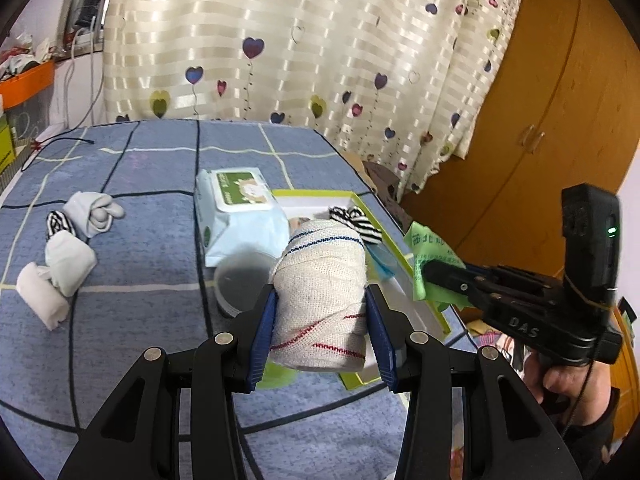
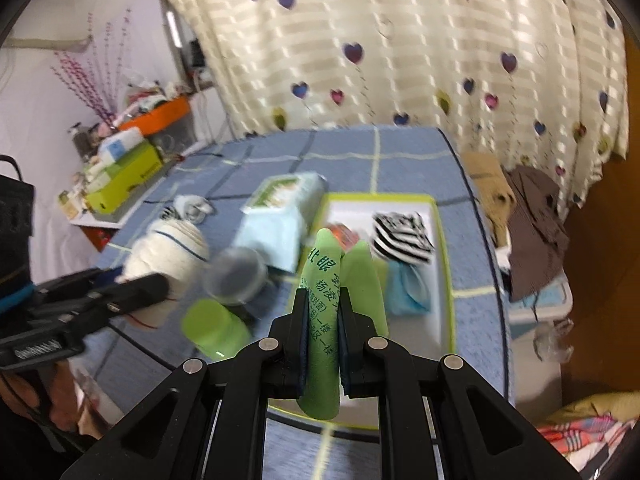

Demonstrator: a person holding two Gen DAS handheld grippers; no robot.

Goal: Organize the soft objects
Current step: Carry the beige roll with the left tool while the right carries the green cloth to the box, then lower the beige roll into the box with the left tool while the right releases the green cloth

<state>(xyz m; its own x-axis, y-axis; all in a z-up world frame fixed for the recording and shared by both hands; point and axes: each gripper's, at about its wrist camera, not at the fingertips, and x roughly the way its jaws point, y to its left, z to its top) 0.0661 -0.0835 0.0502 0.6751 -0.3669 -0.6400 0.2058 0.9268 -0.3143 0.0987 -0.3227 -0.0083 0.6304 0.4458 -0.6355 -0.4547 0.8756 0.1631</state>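
Jaws of our left gripper (image 1: 320,312) are clamping a rolled cream towel (image 1: 320,300) at lower centre. Our right gripper (image 2: 323,312) is pinching a green cloth (image 2: 324,320) before the green-rimmed tray (image 2: 442,240).

The right tongs (image 1: 430,276) carry the raised letters "DAS" on their black body. The folded green cloth (image 2: 322,320) pinched in them is printed with dark green Chinese characters, "北眼" among them. The print on the wet-wipes pack (image 1: 236,210) is too small to read.
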